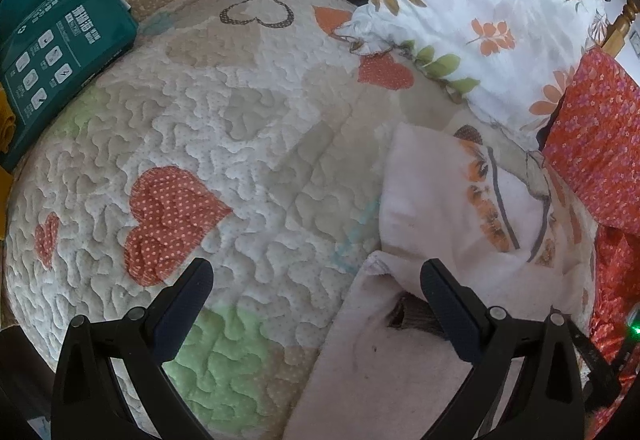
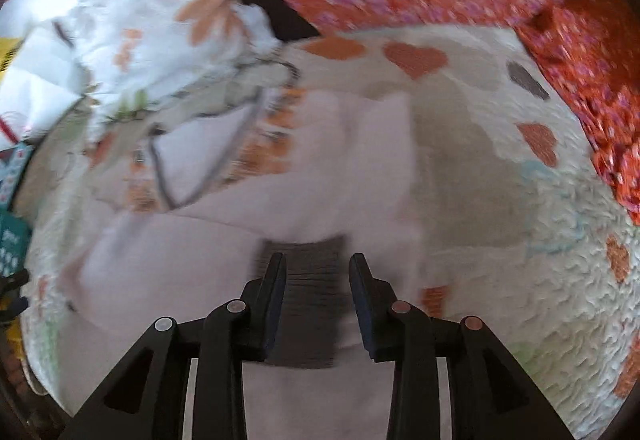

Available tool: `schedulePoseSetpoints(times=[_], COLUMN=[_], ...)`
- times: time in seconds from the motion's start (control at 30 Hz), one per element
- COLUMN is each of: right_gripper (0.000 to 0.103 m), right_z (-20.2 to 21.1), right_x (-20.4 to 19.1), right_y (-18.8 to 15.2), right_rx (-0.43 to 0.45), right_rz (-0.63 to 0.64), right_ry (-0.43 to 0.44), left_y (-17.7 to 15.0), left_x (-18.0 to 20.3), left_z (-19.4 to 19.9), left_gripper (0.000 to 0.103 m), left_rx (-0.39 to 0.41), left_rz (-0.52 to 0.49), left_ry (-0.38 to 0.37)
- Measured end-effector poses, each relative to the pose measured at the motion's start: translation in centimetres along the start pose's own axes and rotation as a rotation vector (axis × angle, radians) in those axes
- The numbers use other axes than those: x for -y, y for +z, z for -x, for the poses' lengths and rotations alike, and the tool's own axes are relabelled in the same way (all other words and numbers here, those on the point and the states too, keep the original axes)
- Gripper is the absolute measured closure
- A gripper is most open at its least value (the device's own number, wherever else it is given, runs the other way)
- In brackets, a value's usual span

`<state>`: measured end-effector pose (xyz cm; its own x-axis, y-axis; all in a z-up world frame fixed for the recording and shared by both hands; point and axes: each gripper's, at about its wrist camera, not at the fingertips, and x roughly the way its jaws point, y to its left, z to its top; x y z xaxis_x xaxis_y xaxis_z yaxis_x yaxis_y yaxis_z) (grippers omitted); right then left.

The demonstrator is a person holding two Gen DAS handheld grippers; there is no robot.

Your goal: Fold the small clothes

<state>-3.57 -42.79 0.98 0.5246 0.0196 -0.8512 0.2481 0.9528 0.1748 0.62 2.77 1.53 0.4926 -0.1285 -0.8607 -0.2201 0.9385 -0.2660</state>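
A small pale pink garment (image 1: pixel 440 208) with orange flower print and grey lines lies on the quilt, partly folded over itself. In the left wrist view my left gripper (image 1: pixel 316 276) is wide open just above the quilt, its right finger over the garment's left edge, holding nothing. In the right wrist view, which is blurred, the garment (image 2: pixel 240 224) spreads ahead and my right gripper (image 2: pixel 318 268) is open, its fingers on either side of the garment's dark ribbed band (image 2: pixel 308 292).
The quilted bed cover (image 1: pixel 224 160) has orange hearts. A floral white pillow (image 1: pixel 480 12) and red flowered fabric (image 1: pixel 600 144) lie at the right. A teal package (image 1: pixel 52 52) sits at the left edge; papers lie beyond it.
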Motion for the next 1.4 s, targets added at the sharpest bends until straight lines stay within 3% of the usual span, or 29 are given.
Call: schedulePoseSetpoints(times=[0.1, 0.13, 0.17, 0.33, 0.43, 0.53, 0.67, 0.8, 0.9, 1.0, 1.13, 1.23, 1.33, 1.4], right_gripper=[0.07, 0.089, 0.096, 0.099, 0.099, 0.099, 0.098, 0.078, 0.078, 0.076, 0.072, 0.068, 0.068, 0.068], right_z=[-0.9, -0.8, -0.8, 2.0, 3.2, 2.6, 0.3, 1.6, 2.9, 3.8, 5.1, 5.7, 5.5, 4.8], right_x=[0.0, -0.2, -0.4, -1.6, -1.1, 0.7, 3.2, 5.5, 5.7, 5.5, 5.8, 6.0, 6.2, 6.0], right_y=[-0.4, -0.6, -0.6, -0.4, 0.6, 1.9, 2.4, 1.4, 0.5, -0.8, -2.8, -4.1, -4.9, -4.7], right_rx=[-0.03, -0.029, -0.021, 0.071, 0.112, 0.102, 0.002, 0.038, 0.058, 0.048, 0.039, 0.068, 0.122, 0.112], right_rz=[0.006, 0.02, 0.032, 0.086, 0.083, 0.043, -0.012, -0.14, -0.14, -0.113, -0.092, -0.074, -0.077, -0.108], right_ry=[0.018, 0.018, 0.012, -0.024, -0.102, -0.199, -0.254, -0.159, -0.126, -0.096, -0.053, -0.044, -0.038, 0.008], left_y=[0.0, 0.0, 0.0, 0.1, 0.1, 0.0, -0.2, -0.8, -1.4, -2.3, -3.2, -3.1, -3.0, -3.2], left_x=[0.6, 0.9, 1.1, 1.6, 1.6, 1.7, 2.2, 3.5, 4.9, 6.0, 5.9, 5.2, 4.0, 3.7], left_z=[-0.2, -0.3, -0.4, -0.5, -0.5, -0.6, -1.2, -2.3, -3.2, -4.7, -6.1, -5.4, -3.7, -2.9], left_gripper=[0.0, 0.0, 0.0, 0.0, 0.0, 0.0, 0.0, 0.0, 0.0, 0.0, 0.0, 0.0, 0.0, 0.0], left_rx=[-0.002, -0.005, -0.006, -0.004, -0.005, -0.01, -0.019, -0.034, -0.045, -0.106, -0.15, -0.123, -0.043, -0.011], left_rz=[-0.009, -0.013, -0.016, -0.023, -0.023, -0.03, -0.046, -0.088, -0.15, -0.208, -0.235, -0.22, -0.203, -0.193], left_ry=[-0.003, -0.006, -0.006, -0.005, -0.005, -0.002, 0.004, 0.007, 0.021, 0.034, 0.105, 0.133, 0.157, 0.156])
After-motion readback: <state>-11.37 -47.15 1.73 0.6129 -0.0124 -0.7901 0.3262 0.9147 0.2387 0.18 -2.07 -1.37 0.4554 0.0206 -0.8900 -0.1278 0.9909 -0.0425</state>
